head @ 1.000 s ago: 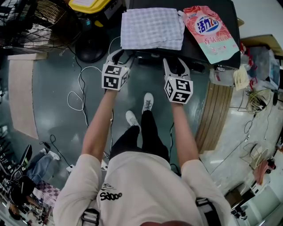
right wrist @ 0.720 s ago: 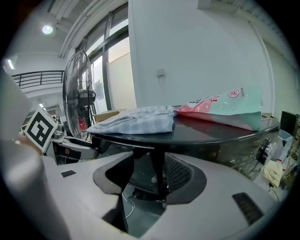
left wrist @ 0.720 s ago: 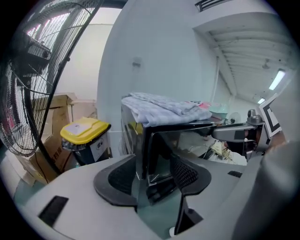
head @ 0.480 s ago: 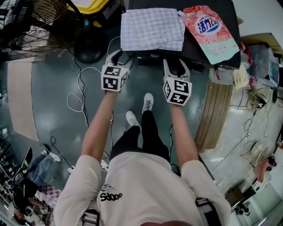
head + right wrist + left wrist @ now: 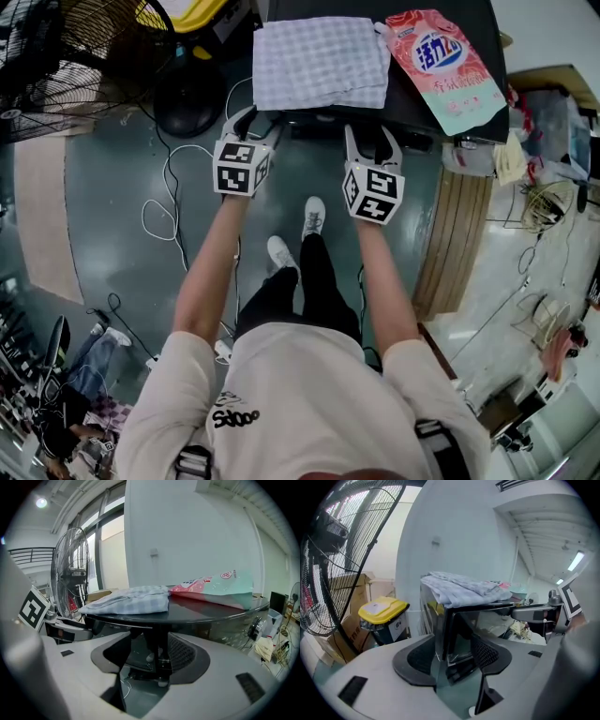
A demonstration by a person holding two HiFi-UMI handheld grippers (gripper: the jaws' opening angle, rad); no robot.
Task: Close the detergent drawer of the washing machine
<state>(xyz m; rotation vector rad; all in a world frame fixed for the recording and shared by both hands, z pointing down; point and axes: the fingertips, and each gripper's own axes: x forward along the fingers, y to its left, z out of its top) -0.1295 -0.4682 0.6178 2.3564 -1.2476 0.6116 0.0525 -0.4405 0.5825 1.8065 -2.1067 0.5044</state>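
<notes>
The washing machine (image 5: 405, 94) stands at the top of the head view, with a glossy black top. Its dark front strip with the detergent drawer (image 5: 323, 122) lies just under the top's front edge; I cannot tell how far the drawer stands out. My left gripper (image 5: 251, 120) is at the machine's front left corner, jaws opening, with the corner edge (image 5: 449, 634) showing between them, untouched. My right gripper (image 5: 375, 141) is at the front middle, jaws opening, with the dark drawer part (image 5: 157, 660) between them and the pads clear of it.
A checked cloth (image 5: 322, 58) and a pink-and-green detergent pouch (image 5: 448, 66) lie on the machine's top. A floor fan (image 5: 66, 56) and a yellow-lidded bin (image 5: 183, 11) stand to the left. Cables (image 5: 164, 202) trail on the floor, and a wooden pallet (image 5: 459, 244) lies to the right.
Both grippers stay at the machine's front edge. The right one has tilted a little; the left has not moved.
</notes>
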